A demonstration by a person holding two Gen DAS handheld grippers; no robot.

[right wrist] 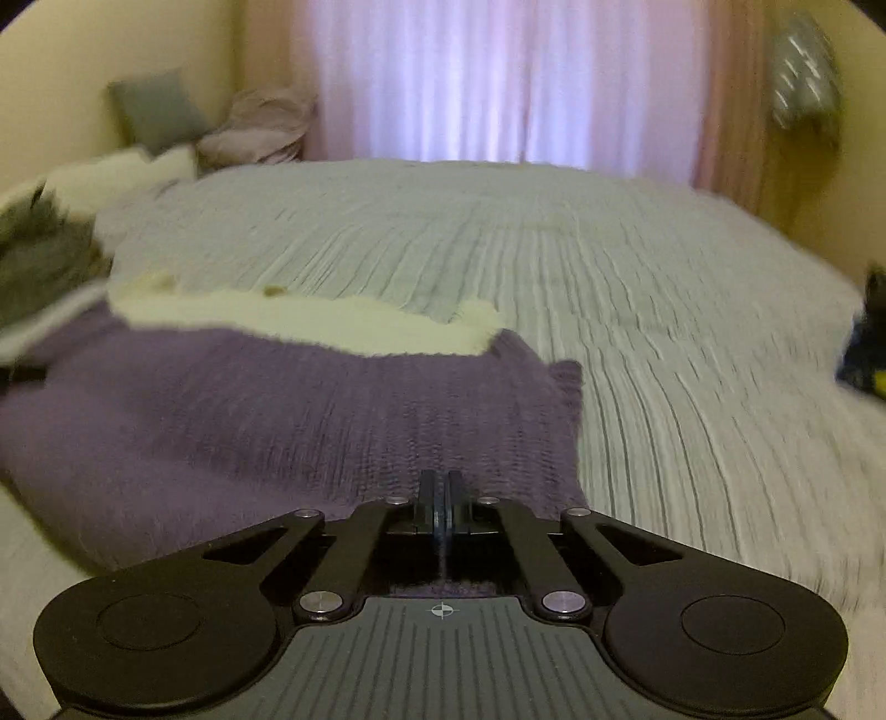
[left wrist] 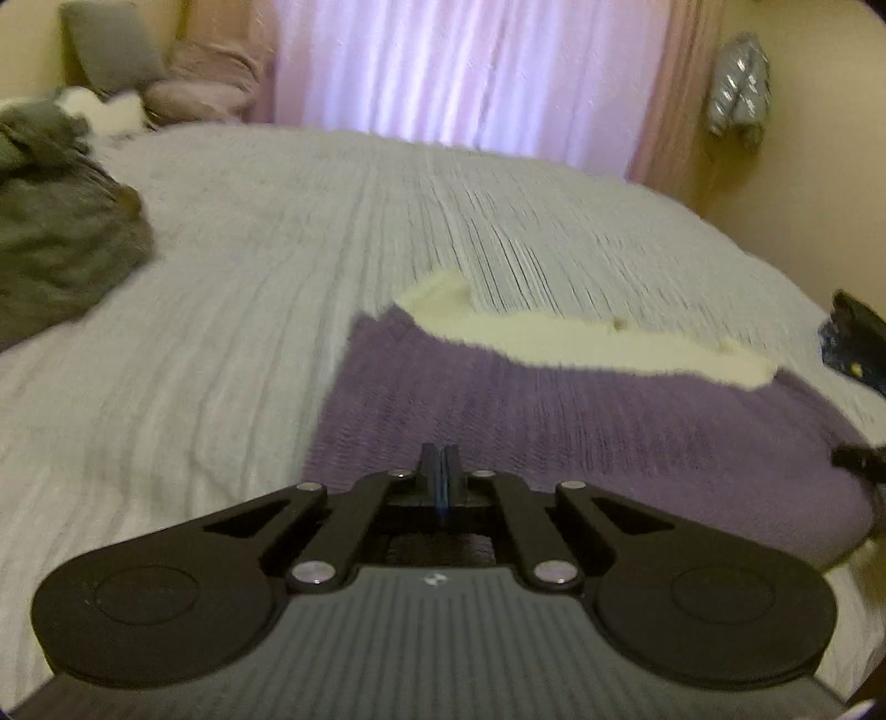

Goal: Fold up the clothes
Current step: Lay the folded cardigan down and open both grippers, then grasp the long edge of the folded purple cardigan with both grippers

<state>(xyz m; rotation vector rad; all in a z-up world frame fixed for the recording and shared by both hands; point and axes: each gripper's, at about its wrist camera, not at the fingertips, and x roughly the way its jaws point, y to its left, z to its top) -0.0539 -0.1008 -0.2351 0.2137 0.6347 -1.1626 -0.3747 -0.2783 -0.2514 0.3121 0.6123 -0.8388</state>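
Observation:
A purple knitted garment (left wrist: 554, 410) with a cream band (left wrist: 554, 338) along its far edge lies on the bed. My left gripper (left wrist: 440, 459) is shut, its fingertips pressed together at the garment's near edge, and purple knit runs under them. My right gripper (right wrist: 441, 487) is shut in the same way on the near edge of the purple garment (right wrist: 277, 410), with purple knit showing below its fingers. The cream band (right wrist: 332, 327) lies beyond it. A dark tip of the right gripper (left wrist: 858, 459) shows at the right edge of the left wrist view.
The bed has a pale grey ribbed cover (left wrist: 249, 310). A heap of dark grey clothes (left wrist: 50, 232) lies at the left, with pillows (left wrist: 111, 50) behind it. A dark blue item (left wrist: 855, 343) sits at the bed's right edge. Bright curtains (right wrist: 498, 77) hang beyond the bed.

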